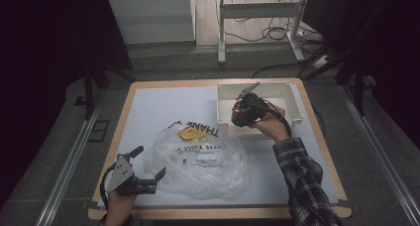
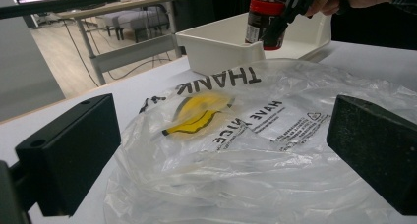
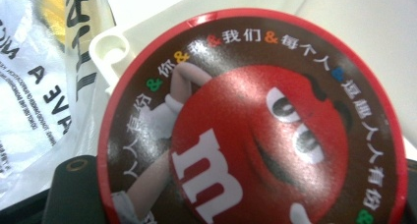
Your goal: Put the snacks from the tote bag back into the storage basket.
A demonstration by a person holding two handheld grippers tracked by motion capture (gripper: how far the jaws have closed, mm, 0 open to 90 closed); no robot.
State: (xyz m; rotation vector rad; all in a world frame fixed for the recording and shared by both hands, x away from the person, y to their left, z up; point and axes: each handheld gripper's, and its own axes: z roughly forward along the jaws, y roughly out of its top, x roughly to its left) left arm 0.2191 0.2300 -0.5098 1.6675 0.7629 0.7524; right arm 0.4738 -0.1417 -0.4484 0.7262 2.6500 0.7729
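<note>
High view: right tongs (image 1: 243,110) hold a dark jar with a red lid (image 1: 240,114) over the near-left part of the white bin (image 1: 292,107) at the far right of the table (image 1: 148,104). Jar looks lifted clear of the bin floor; contact cannot be confirmed. Left tongs (image 1: 148,167) sit at the near-left table edge, jaws spread wide, nothing between them, just beside the clear plastic bag (image 1: 198,159) printed "THANK". Likely parked there to steady or open the bag.

Left gripper view: both black jaws stand far apart at the frame edges, bag between and beyond them, untouched. Yellow smiley print faces up. Beyond, the jar hangs above the bin's near wall, pinched at its side by the other tongs; label upright.

Right gripper view: the jar's round red-rimmed lid, an M&M's character on it, sits close to the lens. Jaws closed on the jar body below, mostly hidden. Bin corner and bag behind.

Judgement: jar is in transit between bin and bag; direction cannot be told.
</note>
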